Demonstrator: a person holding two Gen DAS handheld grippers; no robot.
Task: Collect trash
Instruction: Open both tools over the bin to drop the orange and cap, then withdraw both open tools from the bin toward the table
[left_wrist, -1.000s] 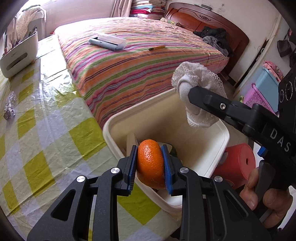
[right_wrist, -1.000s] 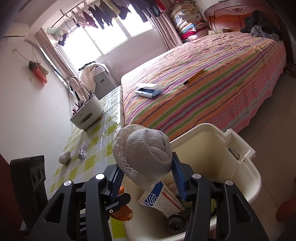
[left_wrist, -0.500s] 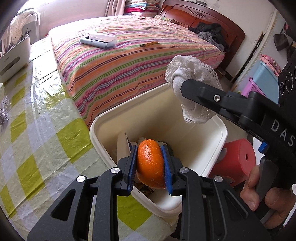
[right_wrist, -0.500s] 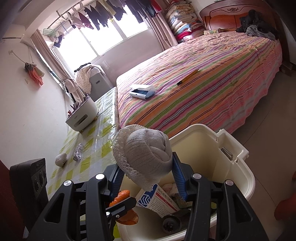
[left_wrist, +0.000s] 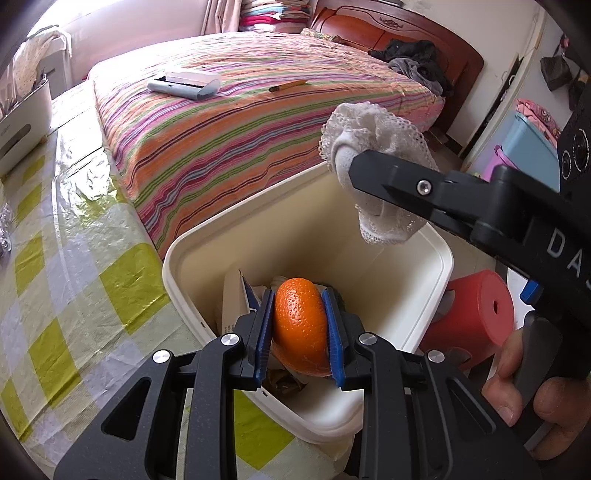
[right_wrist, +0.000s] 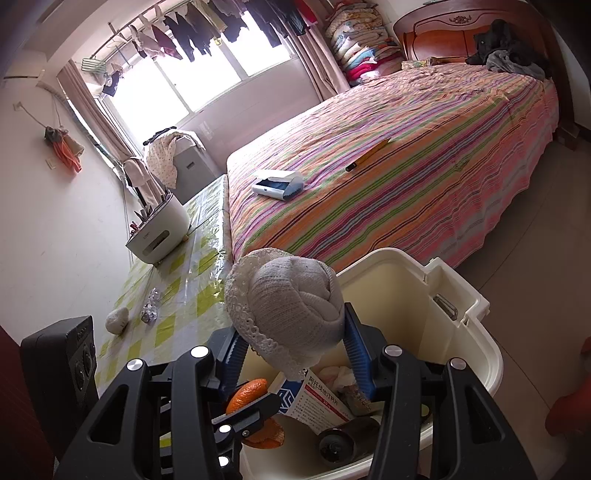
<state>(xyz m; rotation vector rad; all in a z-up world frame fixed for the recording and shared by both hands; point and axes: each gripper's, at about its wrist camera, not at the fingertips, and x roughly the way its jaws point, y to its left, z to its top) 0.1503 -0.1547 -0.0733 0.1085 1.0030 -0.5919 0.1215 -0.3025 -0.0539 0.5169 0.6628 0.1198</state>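
Observation:
My left gripper (left_wrist: 297, 301) is shut on an orange (left_wrist: 301, 326), squeezed narrow between the blue pads, and holds it just above the open cream bin (left_wrist: 173, 266). My right gripper (right_wrist: 291, 332) is shut on a balled white lace-edged sock (right_wrist: 291, 295) and hovers over the same bin (right_wrist: 495, 369). In the left wrist view the sock (left_wrist: 373, 147) hangs above the bin's far side. The right wrist view shows the orange (right_wrist: 247, 391) low at the bin's near left. Inside the bin lie a blue-and-white medicine box (right_wrist: 317, 398) and a dark bottle (right_wrist: 347, 439).
A table with a green-checked plastic cloth (left_wrist: 74, 295) borders the bin on the left, with a white holder (right_wrist: 159, 229), foil scraps (right_wrist: 149, 310) and a white lump (right_wrist: 117, 319) on it. A striped bed (left_wrist: 258, 122) lies beyond. A red stool (left_wrist: 476, 314) stands right of the bin.
The left gripper with the orange has edged from the table's side out over the bin's opening. The right gripper and sock have stayed put.

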